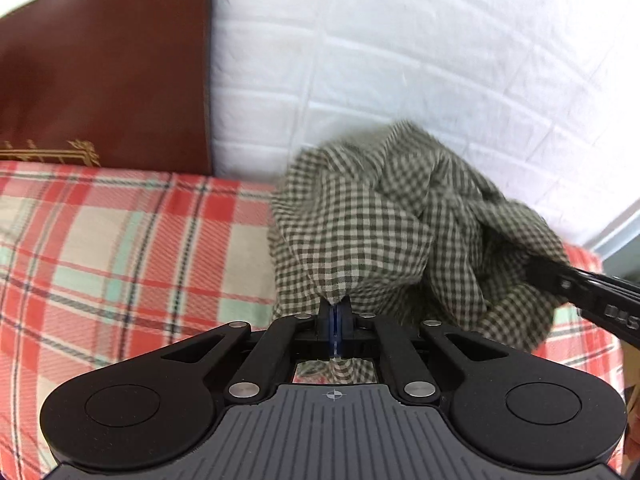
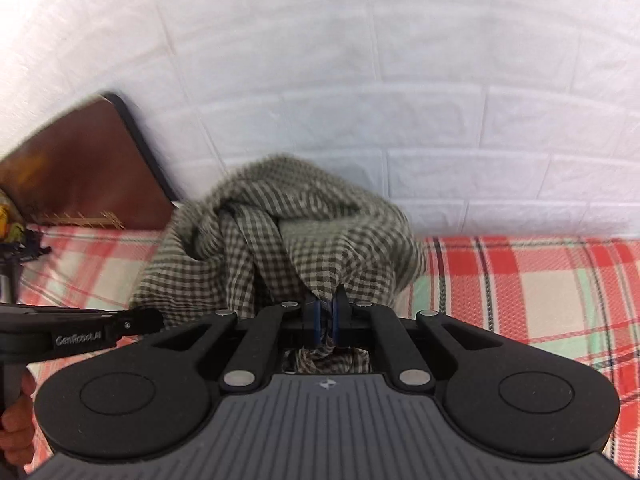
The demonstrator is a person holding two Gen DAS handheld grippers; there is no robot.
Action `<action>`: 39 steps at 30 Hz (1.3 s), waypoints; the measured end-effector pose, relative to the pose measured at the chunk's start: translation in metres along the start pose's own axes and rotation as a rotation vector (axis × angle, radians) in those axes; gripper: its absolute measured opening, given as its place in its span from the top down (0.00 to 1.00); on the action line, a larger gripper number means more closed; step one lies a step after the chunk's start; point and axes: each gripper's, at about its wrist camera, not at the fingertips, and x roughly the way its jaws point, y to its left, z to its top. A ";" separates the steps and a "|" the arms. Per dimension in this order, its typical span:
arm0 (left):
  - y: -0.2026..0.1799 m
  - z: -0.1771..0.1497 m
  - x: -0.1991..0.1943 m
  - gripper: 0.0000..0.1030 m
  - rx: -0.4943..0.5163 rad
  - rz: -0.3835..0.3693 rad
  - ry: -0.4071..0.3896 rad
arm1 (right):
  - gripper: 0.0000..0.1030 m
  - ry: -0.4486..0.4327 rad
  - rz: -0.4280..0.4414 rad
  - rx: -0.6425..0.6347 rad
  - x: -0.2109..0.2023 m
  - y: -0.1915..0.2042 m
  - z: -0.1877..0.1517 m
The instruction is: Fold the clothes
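A crumpled green-and-cream checked garment (image 1: 384, 216) (image 2: 288, 236) is bunched up over the red plaid bed cover (image 1: 120, 248) (image 2: 540, 292), close to the white wall. My left gripper (image 1: 335, 312) is shut on a pinch of its near edge, with cloth hanging below the pads. My right gripper (image 2: 326, 312) is likewise shut on a fold of the checked garment. The right gripper's black body (image 1: 592, 292) shows at the right of the left wrist view, reaching into the cloth. The left gripper's body (image 2: 80, 332) shows at the left of the right wrist view.
A dark brown headboard (image 1: 104, 72) (image 2: 88, 172) stands at the left against the white brick-pattern wall (image 1: 440, 60) (image 2: 360, 80). A person's hand (image 2: 16, 432) holds the left gripper's handle. The bed's right edge (image 1: 612, 320) drops off near the right gripper.
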 end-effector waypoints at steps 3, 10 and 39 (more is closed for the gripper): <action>0.004 -0.007 -0.019 1.00 0.000 -0.010 -0.030 | 0.95 -0.049 0.015 -0.014 -0.036 0.008 -0.001; -0.006 -0.056 -0.057 1.00 0.020 -0.036 -0.002 | 0.95 -0.059 -0.001 -0.016 -0.106 0.012 -0.039; -0.092 -0.243 -0.109 1.00 0.076 0.156 0.174 | 0.62 0.360 0.004 0.011 -0.112 -0.016 -0.249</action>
